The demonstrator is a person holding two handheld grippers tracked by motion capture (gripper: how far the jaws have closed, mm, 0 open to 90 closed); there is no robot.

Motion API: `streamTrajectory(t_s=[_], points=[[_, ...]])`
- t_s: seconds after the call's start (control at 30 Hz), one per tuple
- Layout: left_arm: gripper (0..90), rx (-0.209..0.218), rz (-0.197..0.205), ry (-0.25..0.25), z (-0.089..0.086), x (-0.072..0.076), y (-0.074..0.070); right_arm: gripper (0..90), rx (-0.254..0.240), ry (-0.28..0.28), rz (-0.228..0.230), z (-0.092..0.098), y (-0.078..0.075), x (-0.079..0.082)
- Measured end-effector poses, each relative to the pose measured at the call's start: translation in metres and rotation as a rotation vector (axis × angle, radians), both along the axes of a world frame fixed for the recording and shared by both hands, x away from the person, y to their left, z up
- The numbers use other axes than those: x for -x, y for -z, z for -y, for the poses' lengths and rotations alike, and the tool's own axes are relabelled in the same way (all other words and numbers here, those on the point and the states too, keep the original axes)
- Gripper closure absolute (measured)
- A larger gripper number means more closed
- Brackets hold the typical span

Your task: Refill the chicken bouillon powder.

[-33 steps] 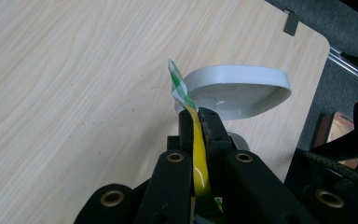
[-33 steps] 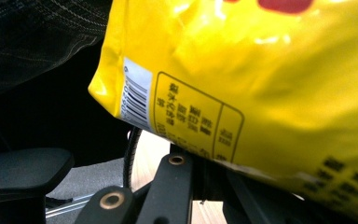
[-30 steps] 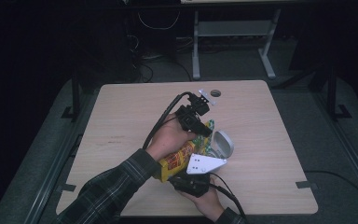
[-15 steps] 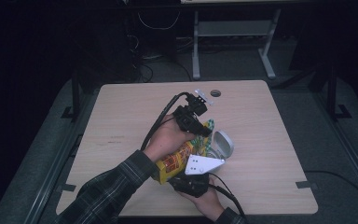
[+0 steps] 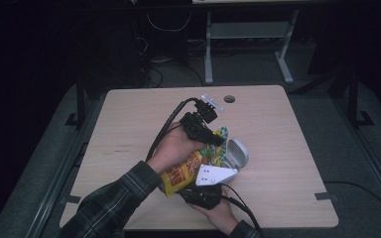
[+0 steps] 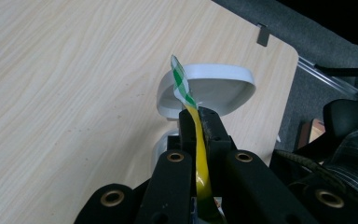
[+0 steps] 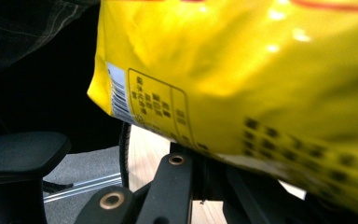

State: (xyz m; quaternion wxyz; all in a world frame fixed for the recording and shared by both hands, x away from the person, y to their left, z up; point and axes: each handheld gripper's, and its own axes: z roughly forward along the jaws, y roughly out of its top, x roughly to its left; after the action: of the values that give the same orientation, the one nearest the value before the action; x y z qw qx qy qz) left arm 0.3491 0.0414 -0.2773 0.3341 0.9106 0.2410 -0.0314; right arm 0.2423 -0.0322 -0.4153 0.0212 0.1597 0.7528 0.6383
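A yellow snack bag is held over the wooden table, tilted between both grippers. My left gripper is shut on the bag's green-and-white checked top edge; its jaws pinch the thin film just above a white bowl. The bowl stands on the table to the right of the bag. My right gripper, under its grey plate, is shut on the bag's lower end near the front edge. In the right gripper view the bag's yellow back hangs over the jaws.
A round cable hole sits near the table's far edge. A grey desk frame and cables stand on the floor beyond. A black chair arm is beside the table's near side. Bare wood lies left and right of the hands.
My left gripper has edged slightly toward the person, carrying the bag's top edge with it. The right gripper and the bowl have stayed put.
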Motion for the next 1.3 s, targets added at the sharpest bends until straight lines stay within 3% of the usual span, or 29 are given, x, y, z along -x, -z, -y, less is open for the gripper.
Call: streamTrajectory(t_s=[0.23,0.57,1.03,1.3], points=[[90.0,0.014,-0.004,0.013,-0.008,0.002,-0.003,90.0,0.004,0.0,-0.008,-0.001,0.001,0.0],[90.0,0.074,-0.026,0.033,-0.022,0.004,-0.007,90.0,0.015,0.004,-0.02,-0.002,0.004,-0.002],[90.0,0.171,-0.019,0.048,-0.059,0.012,-0.02,90.0,0.055,0.024,-0.044,-0.004,0.008,-0.004],[90.0,0.203,0.004,0.02,-0.08,0.015,-0.026,90.0,0.057,0.022,-0.043,-0.005,0.009,-0.003]])
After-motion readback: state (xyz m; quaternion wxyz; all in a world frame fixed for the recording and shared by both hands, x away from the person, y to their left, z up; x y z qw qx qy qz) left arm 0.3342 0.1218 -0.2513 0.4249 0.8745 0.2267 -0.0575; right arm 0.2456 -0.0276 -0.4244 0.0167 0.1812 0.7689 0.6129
